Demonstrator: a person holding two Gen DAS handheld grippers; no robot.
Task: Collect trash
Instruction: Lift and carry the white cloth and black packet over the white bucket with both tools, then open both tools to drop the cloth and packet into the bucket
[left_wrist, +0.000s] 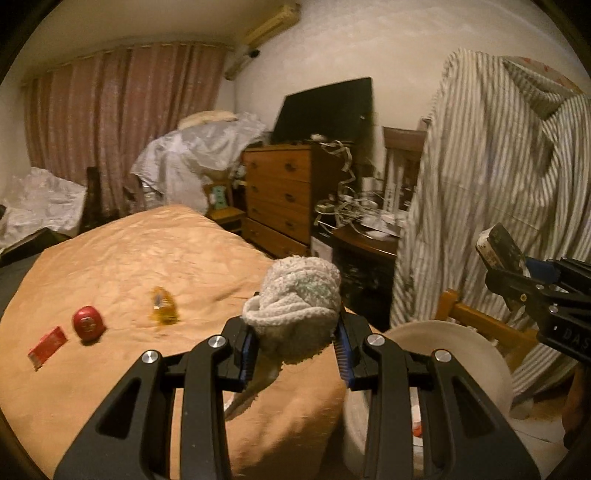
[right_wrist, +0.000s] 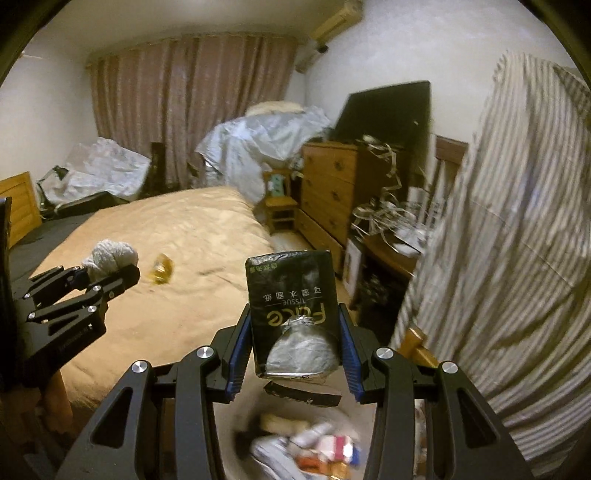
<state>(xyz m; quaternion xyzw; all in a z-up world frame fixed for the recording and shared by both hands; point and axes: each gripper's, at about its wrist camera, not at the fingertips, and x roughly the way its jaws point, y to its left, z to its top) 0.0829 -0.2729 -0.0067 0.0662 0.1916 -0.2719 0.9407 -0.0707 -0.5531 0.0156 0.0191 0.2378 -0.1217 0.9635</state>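
L tongs (left_wrist: 295, 332) pinch sock (left_wrist: 299, 295); R tongs (right_wrist: 295, 336) pinch tissue pack (right_wrist: 291, 295) over bin (left_wrist: 443, 339) (wrappers inside).

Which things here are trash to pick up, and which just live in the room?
For the job: fluffy sock in left gripper, tissue pack in right gripper, yellow wrapper, red box, red round thing, bin.

Just there: dresser, curtains, striped shirt.

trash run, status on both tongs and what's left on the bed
Left tongs shut on fuzzy sock bundle. Right tongs shut on black tissue pack, above trash bin. Yellow wrapper, red round item, red box on bed. Nothing blocking.
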